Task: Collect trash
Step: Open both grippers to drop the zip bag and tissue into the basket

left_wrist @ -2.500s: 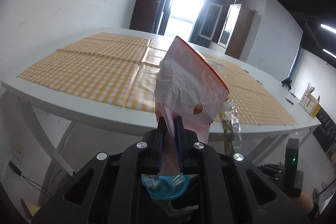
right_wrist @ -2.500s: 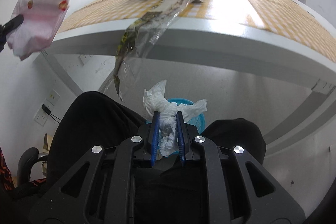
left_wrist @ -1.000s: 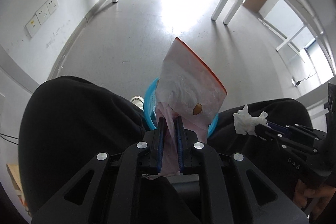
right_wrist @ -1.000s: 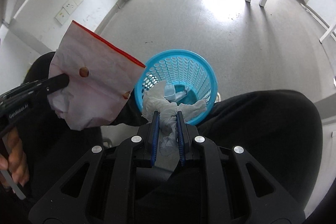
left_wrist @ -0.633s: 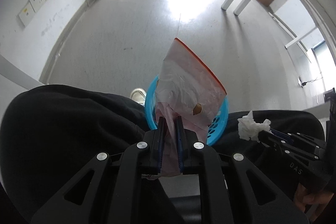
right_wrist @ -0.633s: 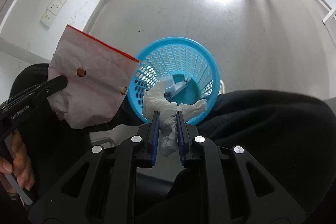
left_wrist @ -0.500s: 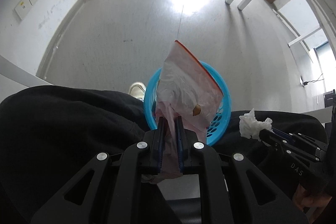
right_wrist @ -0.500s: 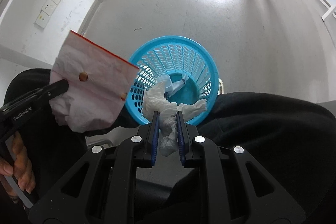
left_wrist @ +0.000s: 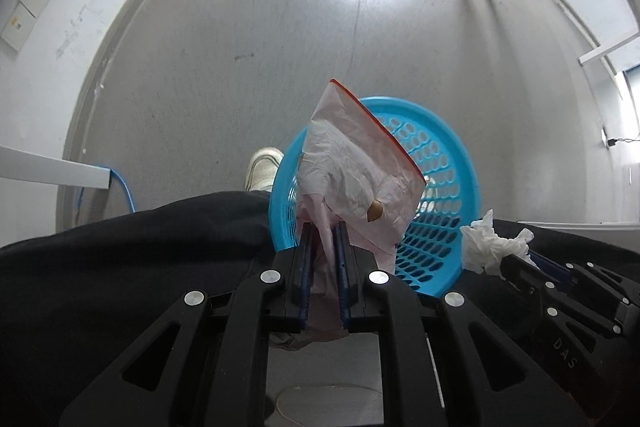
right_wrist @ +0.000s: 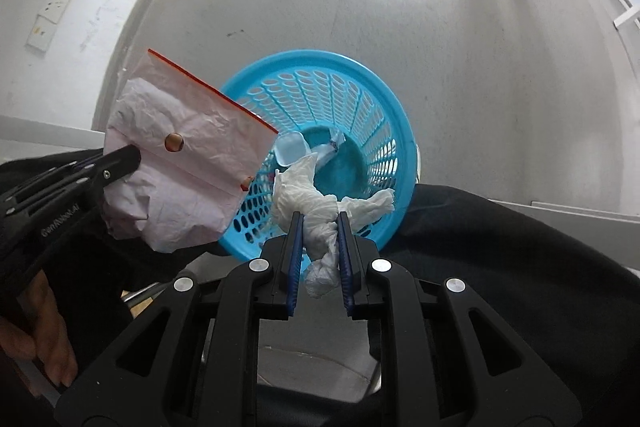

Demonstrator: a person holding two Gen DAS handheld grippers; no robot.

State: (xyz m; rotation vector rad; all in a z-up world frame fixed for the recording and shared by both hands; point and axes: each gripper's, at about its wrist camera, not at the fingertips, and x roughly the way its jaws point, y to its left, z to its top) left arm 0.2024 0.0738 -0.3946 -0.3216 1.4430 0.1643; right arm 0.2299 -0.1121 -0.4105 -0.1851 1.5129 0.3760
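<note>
Both claws point down: the left claw is clamped tight, the right claw also closed.

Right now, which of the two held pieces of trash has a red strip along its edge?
The pink zip bag in the left gripper; the crumpled white tissue in the right gripper is plain white.

— Any lettering you can read?

— On my right gripper, at four o'clock in the left wrist view, the black body carries "DAS". On my left gripper, at nine o'clock in the right wrist view, there's a white word beginning "Gen"; the rest is too small to tell.

— Anything else?

— No.
</note>
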